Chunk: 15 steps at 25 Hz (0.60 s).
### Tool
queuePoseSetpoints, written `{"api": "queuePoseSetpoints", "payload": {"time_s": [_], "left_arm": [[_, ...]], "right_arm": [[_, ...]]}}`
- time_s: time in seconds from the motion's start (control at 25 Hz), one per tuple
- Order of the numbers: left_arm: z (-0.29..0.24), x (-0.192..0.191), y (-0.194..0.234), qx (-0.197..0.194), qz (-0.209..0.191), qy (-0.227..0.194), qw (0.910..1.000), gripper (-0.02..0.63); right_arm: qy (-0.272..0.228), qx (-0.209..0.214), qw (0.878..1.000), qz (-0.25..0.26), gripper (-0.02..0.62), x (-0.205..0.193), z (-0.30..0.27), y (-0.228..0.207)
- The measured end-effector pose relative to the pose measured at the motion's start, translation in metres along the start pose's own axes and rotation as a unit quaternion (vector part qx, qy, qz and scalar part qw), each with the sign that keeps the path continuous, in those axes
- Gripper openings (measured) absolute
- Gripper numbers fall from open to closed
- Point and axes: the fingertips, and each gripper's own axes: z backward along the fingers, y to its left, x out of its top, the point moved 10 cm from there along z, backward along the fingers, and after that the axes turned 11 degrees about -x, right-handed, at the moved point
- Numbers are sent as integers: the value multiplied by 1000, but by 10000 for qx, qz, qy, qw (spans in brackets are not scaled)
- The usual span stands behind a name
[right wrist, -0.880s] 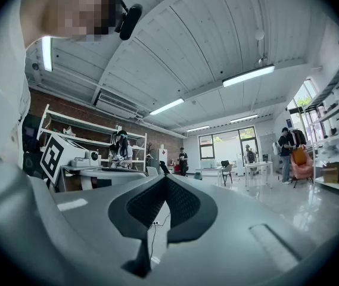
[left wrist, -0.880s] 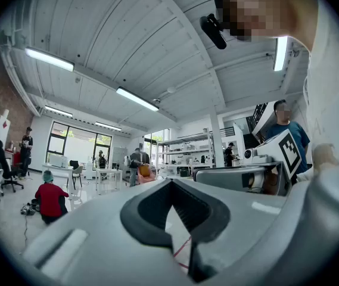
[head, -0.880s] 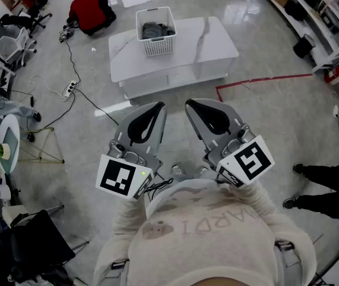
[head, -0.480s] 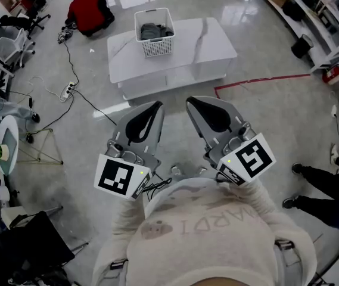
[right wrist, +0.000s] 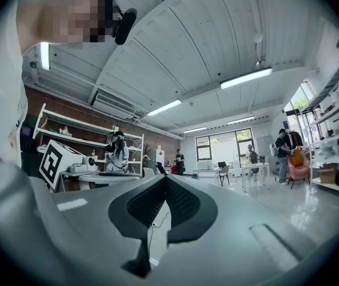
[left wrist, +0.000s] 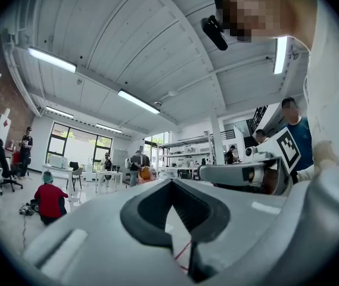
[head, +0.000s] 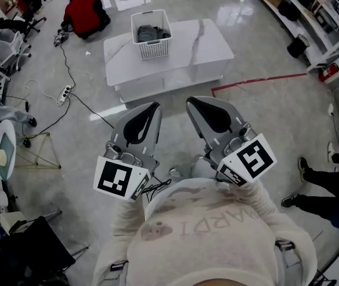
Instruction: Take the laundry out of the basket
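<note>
Left gripper [head: 153,107] and right gripper [head: 190,102] are held side by side close to a person's chest, each with its jaws closed tip to tip on nothing. Well ahead, grey laundry [head: 150,33] lies inside the white basket [head: 155,47] at one end of a white table [head: 208,43]

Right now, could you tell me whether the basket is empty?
Not empty: dark grey laundry lies inside the upright white basket on the table.
</note>
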Motion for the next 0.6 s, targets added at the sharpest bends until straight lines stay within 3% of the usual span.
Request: {"api": "queuePoseSetpoints", "payload": {"time_s": [0.28,0.6], "left_arm": [[-18,-6,19,137,129,-53,9998,0],[-60,-5,68,360,-19,86,9993,0]], "right_arm": [[122,116,9998,81,28,-3,-16,-22],[27,377,9993,-13,28,-6,-77,-72]]}}
